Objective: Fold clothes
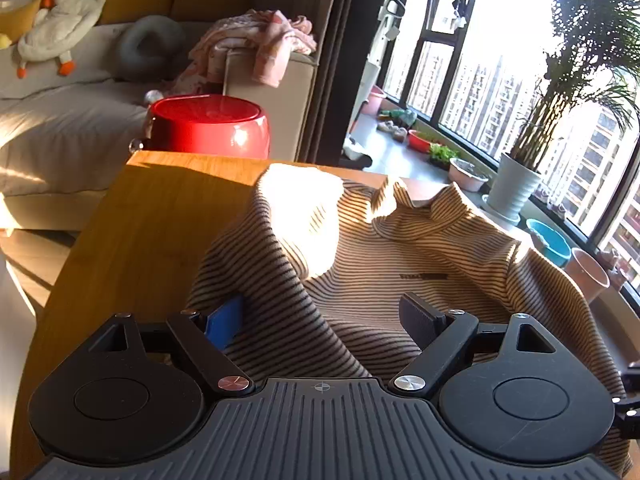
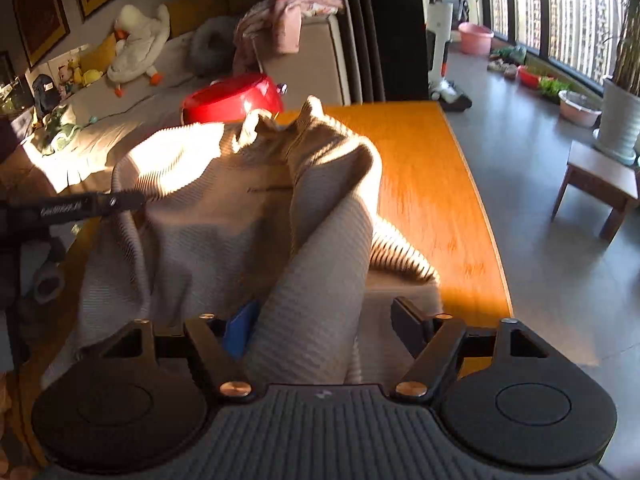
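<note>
Striped shirt (image 1: pixel 420 248) lies rumpled on the wooden table (image 1: pixel 140 220), collar toward the table's far edge, with a raised ridge of cloth running back to the near edge. Left gripper (image 1: pixel 322 320) is pitched down over the table's near edge, jaws wide and not clamped. The ridge sits between them against the blue pad, and the black pad stands clear. Right gripper (image 2: pixel 320 324) points steeper down, jaws also spread, with a rolled sleeve between the fingers and not pinched. The right view is motion-blurred, so pad contact is hard to judge. There is bare tabletop on the right of the shirt out to the table's right edge. The floor beyond is open, with a stool (image 2: pixel 600 184) standing off that side. A red pot (image 1: pixel 208 124) sits just past the table's far edge. The shirt's hem is hidden under both grippers.
</note>
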The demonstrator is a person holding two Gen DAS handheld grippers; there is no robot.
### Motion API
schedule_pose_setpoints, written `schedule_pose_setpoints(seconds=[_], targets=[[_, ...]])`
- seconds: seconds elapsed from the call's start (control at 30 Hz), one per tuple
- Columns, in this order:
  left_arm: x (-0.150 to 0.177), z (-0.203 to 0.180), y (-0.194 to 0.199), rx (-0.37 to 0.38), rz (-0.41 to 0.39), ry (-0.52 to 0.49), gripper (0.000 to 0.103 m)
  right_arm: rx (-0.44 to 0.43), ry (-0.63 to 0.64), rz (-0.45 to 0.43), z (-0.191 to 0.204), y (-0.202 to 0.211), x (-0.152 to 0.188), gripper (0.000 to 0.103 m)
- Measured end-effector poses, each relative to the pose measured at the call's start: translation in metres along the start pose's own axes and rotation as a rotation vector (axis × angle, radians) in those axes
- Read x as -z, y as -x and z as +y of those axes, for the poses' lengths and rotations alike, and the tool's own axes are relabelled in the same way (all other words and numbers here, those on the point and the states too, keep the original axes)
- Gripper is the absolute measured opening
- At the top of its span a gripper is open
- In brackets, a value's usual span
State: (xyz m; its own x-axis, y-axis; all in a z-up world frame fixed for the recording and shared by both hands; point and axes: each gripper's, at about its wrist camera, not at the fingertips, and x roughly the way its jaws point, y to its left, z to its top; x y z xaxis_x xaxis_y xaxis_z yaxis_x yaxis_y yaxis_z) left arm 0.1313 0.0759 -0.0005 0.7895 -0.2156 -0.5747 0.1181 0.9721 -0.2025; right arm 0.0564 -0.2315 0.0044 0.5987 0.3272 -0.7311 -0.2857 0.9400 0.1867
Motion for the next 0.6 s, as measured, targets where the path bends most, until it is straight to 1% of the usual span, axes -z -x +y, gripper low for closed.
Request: schedule_pose_setpoints(seconds=[0.07,0.1,0.17,0.33,0.4,0.43,0.47,0.5,0.53,0.57,0.6], targets=[[0.002,-0.001,-0.001,-0.005,0.002,-0.002,0.091,0.027,0.044,-0.039,0.004,0.001,-0.012,0.011],[0.003,-0.001,-0.002,-0.008,0.003,0.0,0.092,0.042,0.065,-0.061,0.006,0.002,-0.018,0.01],[0.0,0.003,-0.003,-0.02,-0.001,0.01,0.093,0.119,0.098,-0.153,0.003,0.002,-0.045,0.01],[-0.005,0.02,-0.004,-0.082,-0.002,0.025,0.093,0.231,0.066,-0.253,-0.019,-0.038,-0.12,0.01],[-0.008,0.029,-0.008,-0.117,0.007,0.04,0.092,0.201,0.024,-0.234,-0.023,-0.055,-0.123,0.01],[-0.01,0.033,-0.012,-0.123,0.018,0.043,0.087,0.184,0.003,-0.223,-0.024,-0.063,-0.124,0.01],[-0.012,0.036,-0.017,-0.123,0.033,0.04,0.071,0.167,-0.018,-0.212,-0.026,-0.071,-0.125,0.01],[-0.014,0.038,-0.023,-0.121,0.05,0.033,0.06,0.163,-0.015,-0.207,-0.024,-0.077,-0.12,0.011],[-0.017,0.039,-0.028,-0.121,0.061,0.019,0.052,0.161,-0.009,-0.202,-0.022,-0.082,-0.113,0.011],[-0.021,0.041,-0.032,-0.129,0.059,0.006,0.045,0.158,-0.003,-0.198,-0.02,-0.087,-0.107,0.012],[-0.026,0.043,-0.035,-0.149,0.045,-0.005,0.044,0.155,0.003,-0.193,-0.018,-0.092,-0.1,0.012]])
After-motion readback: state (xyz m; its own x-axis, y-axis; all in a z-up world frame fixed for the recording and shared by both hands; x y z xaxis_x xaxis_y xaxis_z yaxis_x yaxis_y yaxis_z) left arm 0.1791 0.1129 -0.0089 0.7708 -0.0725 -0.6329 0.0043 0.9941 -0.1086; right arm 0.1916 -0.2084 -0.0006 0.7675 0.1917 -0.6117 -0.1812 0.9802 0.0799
